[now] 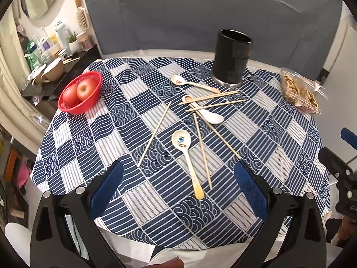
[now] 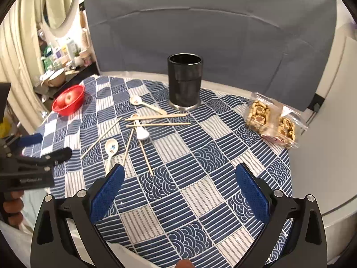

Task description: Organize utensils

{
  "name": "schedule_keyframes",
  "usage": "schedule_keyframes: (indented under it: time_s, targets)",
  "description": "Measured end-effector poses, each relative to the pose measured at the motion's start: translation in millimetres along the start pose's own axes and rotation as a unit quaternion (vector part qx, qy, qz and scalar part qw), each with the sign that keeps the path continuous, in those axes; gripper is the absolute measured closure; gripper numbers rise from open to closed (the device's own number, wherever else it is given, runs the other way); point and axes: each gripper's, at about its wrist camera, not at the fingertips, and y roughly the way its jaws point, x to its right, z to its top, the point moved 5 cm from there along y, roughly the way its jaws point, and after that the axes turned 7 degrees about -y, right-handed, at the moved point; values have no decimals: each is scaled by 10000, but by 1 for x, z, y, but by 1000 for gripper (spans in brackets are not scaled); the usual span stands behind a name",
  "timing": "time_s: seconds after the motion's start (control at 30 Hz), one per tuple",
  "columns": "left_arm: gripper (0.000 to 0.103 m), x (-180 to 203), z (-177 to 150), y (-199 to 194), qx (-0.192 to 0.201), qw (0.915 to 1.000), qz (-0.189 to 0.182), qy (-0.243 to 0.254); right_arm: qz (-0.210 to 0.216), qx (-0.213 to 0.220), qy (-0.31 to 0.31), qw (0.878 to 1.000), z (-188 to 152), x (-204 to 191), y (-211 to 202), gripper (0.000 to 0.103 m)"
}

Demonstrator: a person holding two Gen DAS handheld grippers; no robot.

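Utensils lie scattered in the middle of a round table under a blue-and-white patterned cloth (image 1: 78, 174): three white ceramic spoons and several pale wooden chopsticks (image 1: 155, 131), all flat and none in the tall black cylindrical holder (image 1: 231, 58) that stands upright behind them. The nearest cartoon-printed spoon (image 1: 185, 154) has its bowl toward the holder and its yellowish handle toward the camera; the farthest spoon (image 1: 191, 82) runs crosswise just beside the holder's base, and the middle spoon (image 1: 207, 112) lies under crossed chopsticks. Only the left wrist view shows the nearest spoon's whole handle; in the right wrist view a blue finger hides it. The right view shows the clear bag of paw-shaped biscuits (image 2: 271, 120) plainly, and both show the red basket of apples (image 1: 81, 92). The left gripper (image 1: 178, 189) and right gripper (image 2: 179, 189) hover above the near edge, jaws spread wide, gripping nothing.
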Motion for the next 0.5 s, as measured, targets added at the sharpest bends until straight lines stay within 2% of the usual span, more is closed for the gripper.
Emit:
schedule_keyframes:
  time_s: [0.13, 0.3, 0.5]
  targets:
    - [6, -13, 7, 5, -43, 9999, 130, -46, 8, -51, -291, 9996, 7, -10, 8, 8]
    - [6, -26, 15, 18, -291, 9995, 46, -131, 192, -199, -384, 9989, 18, -21, 23, 8]
    - [6, -37, 20, 39, -475, 9986, 246, -44, 477, -454, -647, 9957, 27, -40, 49, 8]
